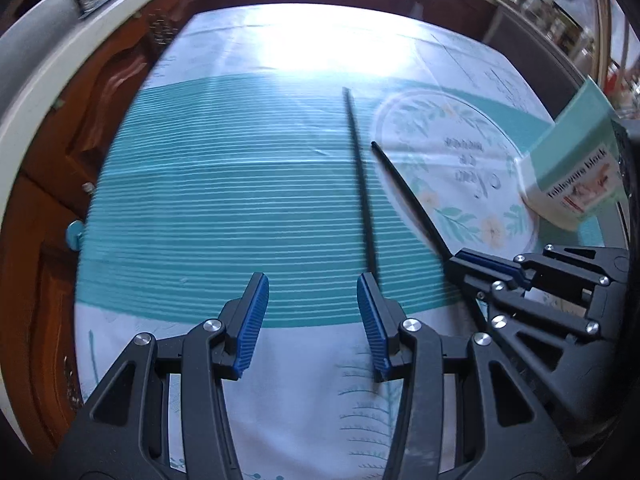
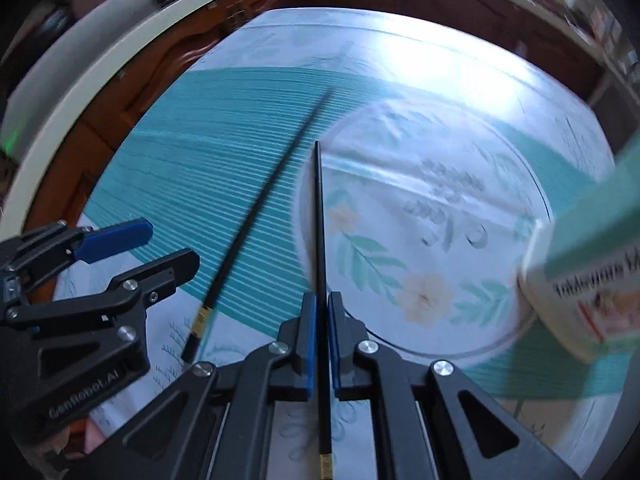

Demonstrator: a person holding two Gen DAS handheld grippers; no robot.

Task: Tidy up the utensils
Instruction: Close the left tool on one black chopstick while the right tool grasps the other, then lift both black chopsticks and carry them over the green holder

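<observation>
While I hold both tools over the cloth, this is how I read it:
Tablecloth (image 1: 208, 200): striped teal, spread under both grippers.
Box (image 1: 576, 168): lies ahead and to the right of my right gripper, off the working line.
Left gripper (image 1: 312, 320): wide open, holding nothing.
Right gripper (image 2: 322, 344): pinched tight on one chopstick (image 2: 320, 220), which points straight ahead along its fingers.
Loose chopstick (image 1: 360, 184): lies on the cloth, running forward past the left gripper's right finger; that gripper is nearer, so I judge it should shift right to straddle it.
</observation>
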